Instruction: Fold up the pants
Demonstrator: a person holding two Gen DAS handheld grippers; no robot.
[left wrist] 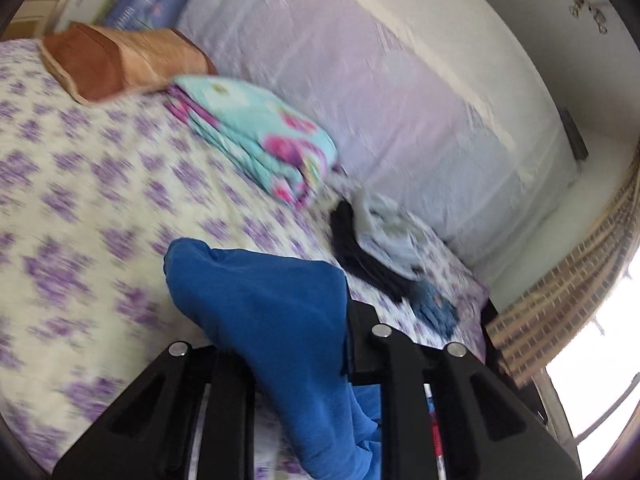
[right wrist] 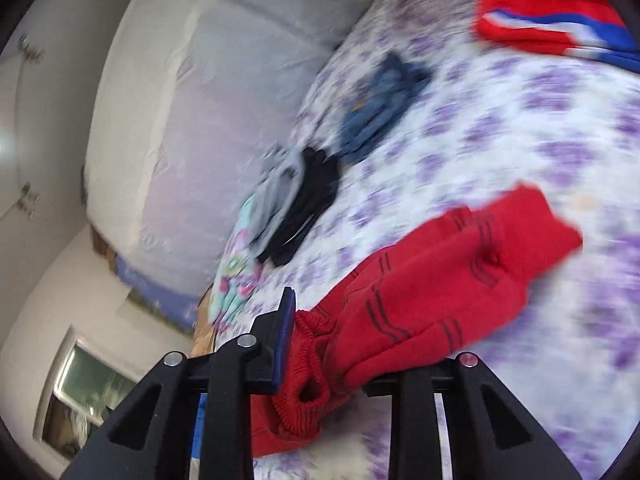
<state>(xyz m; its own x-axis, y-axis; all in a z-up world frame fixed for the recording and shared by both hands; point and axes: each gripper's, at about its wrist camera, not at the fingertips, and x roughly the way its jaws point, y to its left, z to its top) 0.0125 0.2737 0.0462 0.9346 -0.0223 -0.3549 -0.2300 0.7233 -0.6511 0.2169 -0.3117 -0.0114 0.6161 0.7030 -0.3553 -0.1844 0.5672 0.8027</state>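
Note:
The pants are red and blue. In the left wrist view my left gripper [left wrist: 296, 344] is shut on a blue part of the pants [left wrist: 264, 304], which bunches up over the fingers and hangs down between them. In the right wrist view my right gripper [right wrist: 324, 344] is shut on the red part of the pants [right wrist: 448, 292] near its ribbed cuff [right wrist: 304, 376]; the red cloth spreads away over the bed. Another red, white and blue part [right wrist: 556, 20] lies at the top right. Both views are blurred by motion.
The bed [left wrist: 80, 200] has a white sheet with purple flowers. On it lie a brown pillow [left wrist: 116, 60], a folded turquoise floral blanket [left wrist: 260, 136], a black and grey clothes pile [left wrist: 376, 240], and folded jeans [right wrist: 376, 108]. A pale mattress [left wrist: 400, 92] leans behind.

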